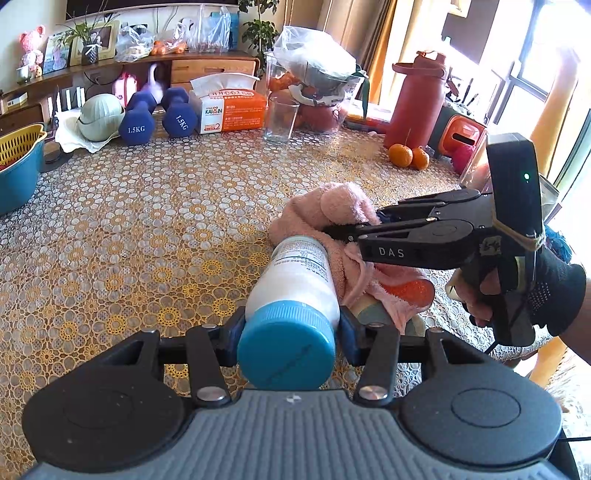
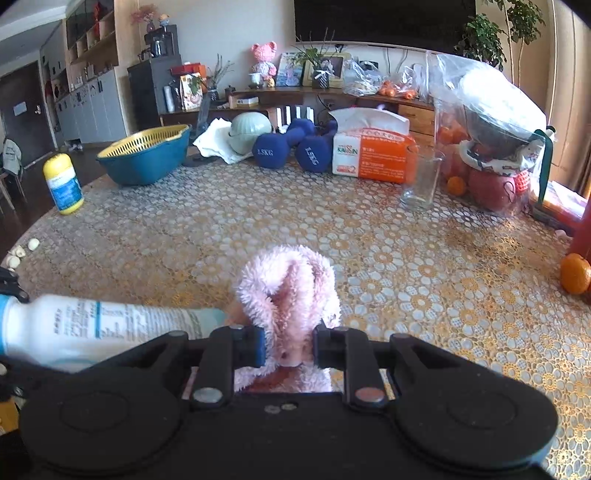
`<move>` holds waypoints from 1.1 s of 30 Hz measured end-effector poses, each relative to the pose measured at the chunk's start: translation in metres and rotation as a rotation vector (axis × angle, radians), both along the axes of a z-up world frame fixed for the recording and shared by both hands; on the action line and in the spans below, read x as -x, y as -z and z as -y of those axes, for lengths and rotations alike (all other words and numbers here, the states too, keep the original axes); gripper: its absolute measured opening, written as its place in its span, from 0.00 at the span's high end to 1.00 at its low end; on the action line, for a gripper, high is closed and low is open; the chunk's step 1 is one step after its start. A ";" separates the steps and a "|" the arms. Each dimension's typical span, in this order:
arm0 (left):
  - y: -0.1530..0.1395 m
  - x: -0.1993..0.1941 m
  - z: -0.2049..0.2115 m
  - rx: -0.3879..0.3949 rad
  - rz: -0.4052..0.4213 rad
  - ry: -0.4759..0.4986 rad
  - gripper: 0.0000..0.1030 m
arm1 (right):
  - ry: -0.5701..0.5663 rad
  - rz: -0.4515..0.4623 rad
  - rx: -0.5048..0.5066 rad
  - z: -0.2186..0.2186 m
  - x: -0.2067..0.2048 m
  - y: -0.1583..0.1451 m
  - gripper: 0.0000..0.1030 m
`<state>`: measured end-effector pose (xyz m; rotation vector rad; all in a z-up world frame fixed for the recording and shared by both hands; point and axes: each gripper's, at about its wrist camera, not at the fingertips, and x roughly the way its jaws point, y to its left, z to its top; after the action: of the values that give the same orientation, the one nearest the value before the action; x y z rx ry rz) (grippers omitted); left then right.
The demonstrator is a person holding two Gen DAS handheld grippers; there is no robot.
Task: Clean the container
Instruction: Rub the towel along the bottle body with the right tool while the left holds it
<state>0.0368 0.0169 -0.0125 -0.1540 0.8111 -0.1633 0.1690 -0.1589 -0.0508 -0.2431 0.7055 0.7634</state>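
Bottle clamped in left tool | cloth in right tool touching base

You're in a home living/dining room: lace-patterned tablecloth, dumbbells, tissue pack, oranges, a wooden sideboard with framed photos, dark TV above, houseplants.
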 end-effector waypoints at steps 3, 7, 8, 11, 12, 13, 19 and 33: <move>0.000 -0.001 -0.004 0.016 -0.002 -0.004 0.52 | 0.016 0.010 0.010 0.010 0.006 0.001 0.80; 0.000 -0.003 -0.007 0.033 -0.006 -0.009 0.52 | -0.009 0.031 -0.069 0.031 0.024 -0.020 0.81; 0.000 -0.003 -0.007 0.035 -0.007 -0.011 0.52 | -0.019 0.037 -0.091 0.035 0.029 -0.027 0.81; 0.000 -0.004 -0.008 0.039 -0.008 -0.015 0.52 | -0.064 0.052 -0.172 0.045 0.046 -0.047 0.81; 0.000 -0.004 -0.008 0.037 -0.007 -0.013 0.52 | -0.084 0.057 -0.199 0.048 0.052 -0.053 0.81; 0.000 -0.004 -0.008 0.034 -0.008 -0.013 0.52 | -0.106 0.065 -0.223 0.049 0.058 -0.059 0.81; -0.001 -0.004 -0.003 0.008 -0.007 -0.006 0.52 | -0.267 0.085 -0.300 0.043 0.087 -0.079 0.81; 0.003 -0.002 -0.006 0.026 -0.024 -0.007 0.52 | -0.318 0.047 -0.204 0.004 0.074 -0.052 0.81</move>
<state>0.0385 0.0230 -0.0152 -0.1832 0.8330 -0.1654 0.0950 -0.1630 0.0009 -0.1887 0.5446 1.1227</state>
